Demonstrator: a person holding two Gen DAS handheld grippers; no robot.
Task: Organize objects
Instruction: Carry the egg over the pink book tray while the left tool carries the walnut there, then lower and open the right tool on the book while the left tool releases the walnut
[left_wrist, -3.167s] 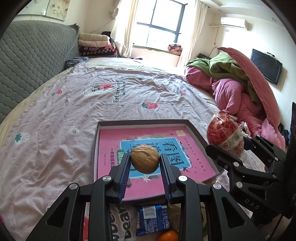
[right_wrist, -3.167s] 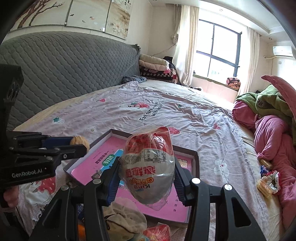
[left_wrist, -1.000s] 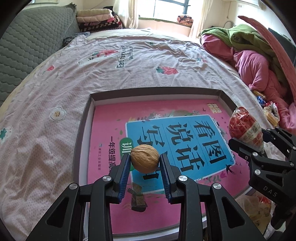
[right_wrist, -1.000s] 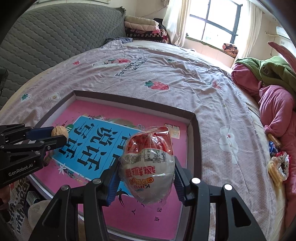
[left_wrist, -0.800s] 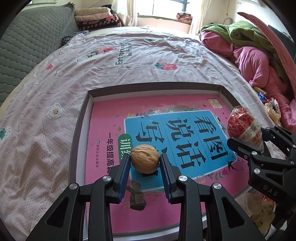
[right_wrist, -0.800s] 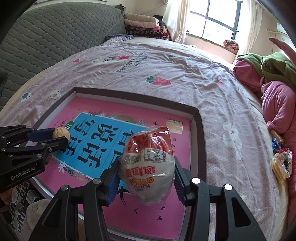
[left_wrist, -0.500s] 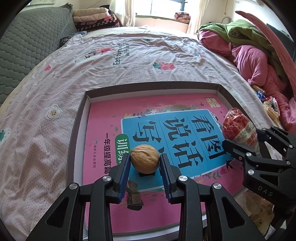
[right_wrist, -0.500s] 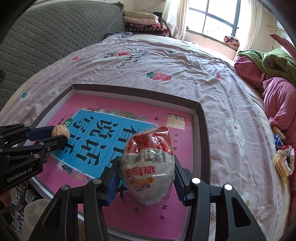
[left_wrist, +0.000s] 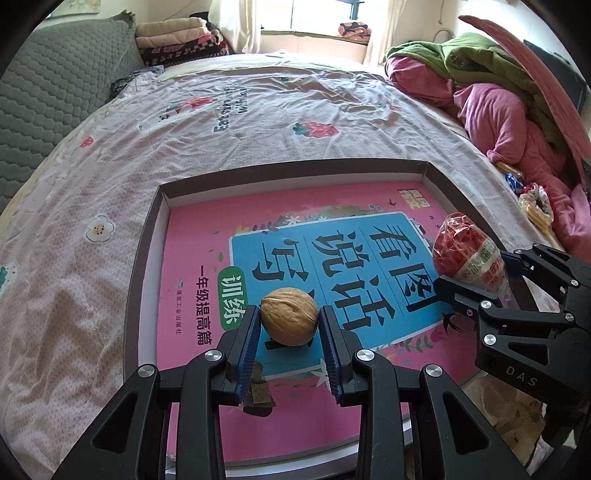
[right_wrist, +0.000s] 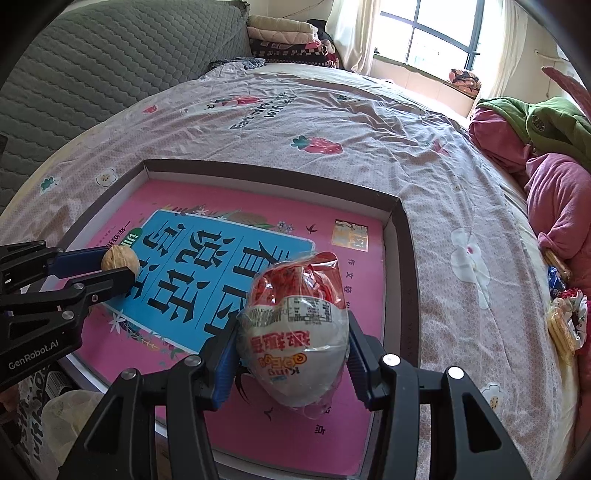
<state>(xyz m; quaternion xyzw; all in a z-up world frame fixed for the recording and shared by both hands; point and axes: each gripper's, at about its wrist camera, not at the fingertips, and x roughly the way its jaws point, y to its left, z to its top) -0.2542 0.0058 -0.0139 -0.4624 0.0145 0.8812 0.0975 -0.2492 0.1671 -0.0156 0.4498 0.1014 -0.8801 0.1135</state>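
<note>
Blue pads of L gripper (left_wrist: 289, 323) clenched on walnut (left_wrist: 289, 316), over tray (left_wrist: 146, 236) near left. R gripper (right_wrist: 293, 350) grasping wrapped egg (right_wrist: 295, 328), over tray's near right.

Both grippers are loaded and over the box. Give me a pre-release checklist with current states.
1. Left gripper clamped on walnut: ok.
2. Right gripper clamped on wrapped egg-shaped snack: ok.
3. Both items above the pink book inside the box: ok.
4. Drop spots free of other objects: ok.
5. Grippers apart from each other: ok.
6. Height above the book low enough that the walnut won't roll: cannot tell.
</note>
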